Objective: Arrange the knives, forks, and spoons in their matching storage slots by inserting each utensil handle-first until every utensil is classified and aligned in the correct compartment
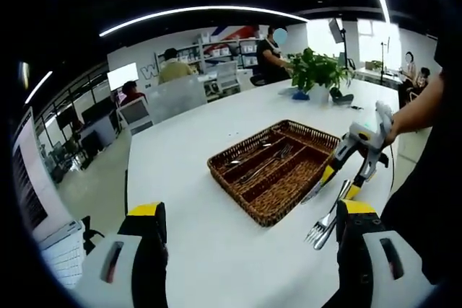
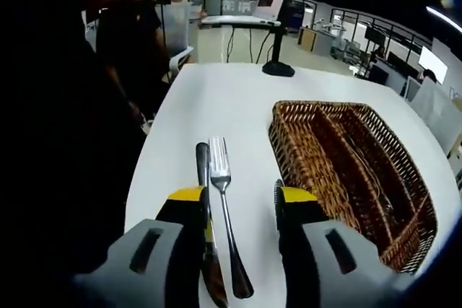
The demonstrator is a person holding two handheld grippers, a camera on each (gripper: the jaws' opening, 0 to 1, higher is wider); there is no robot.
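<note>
A long white table (image 1: 216, 200) stands in an open office with black ceiling, strip lights, shelves, monitors and seated people; a green potted plant (image 1: 317, 71) sits at its far end. On the table rests a brown woven wicker cutlery tray (image 1: 278, 167) with long compartments, holding a few metal utensils (image 1: 263, 164). In the right gripper view, a silver metal fork (image 2: 222, 207) and a dark-handled knife (image 2: 205, 214) lie side by side on the table just beside the tray, tines pointing away. The right gripper (image 2: 242, 210), yellow-tipped, is spread wide with the fork between its jaws, apparently ungripped. The left gripper (image 1: 249, 225) is also spread wide, holding nothing, above the table.
</note>
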